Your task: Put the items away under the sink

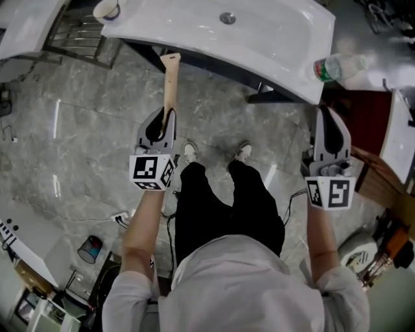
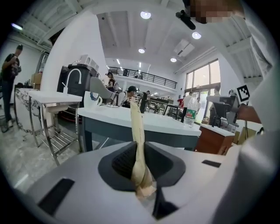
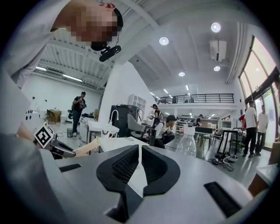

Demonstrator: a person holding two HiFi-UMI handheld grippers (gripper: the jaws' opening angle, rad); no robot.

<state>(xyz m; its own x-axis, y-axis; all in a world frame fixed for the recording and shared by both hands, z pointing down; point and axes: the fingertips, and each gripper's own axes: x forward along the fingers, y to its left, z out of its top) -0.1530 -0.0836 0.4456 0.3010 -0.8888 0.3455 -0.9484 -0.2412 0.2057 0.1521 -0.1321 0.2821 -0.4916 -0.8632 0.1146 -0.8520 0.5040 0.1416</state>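
My left gripper (image 1: 165,115) is shut on the handle of a wooden spatula (image 1: 170,81), whose flat end points toward the front edge of the white sink counter (image 1: 259,45). In the left gripper view the spatula (image 2: 137,127) stands up between the pads (image 2: 126,162) of the left gripper (image 2: 139,148). Off to the right, my right gripper (image 1: 331,126) is shut and holds nothing; its own view shows the right gripper (image 3: 140,151) with nothing between the jaws. Below the counter lies the dark under-sink space (image 1: 214,65).
A plastic bottle (image 1: 337,67) lies at the counter's right end and a white cup (image 1: 107,10) stands at its left end. A metal rack (image 1: 78,35) stands to the left, a brown cabinet (image 1: 363,123) to the right. Cables and a power strip (image 1: 123,219) lie on the marble floor.
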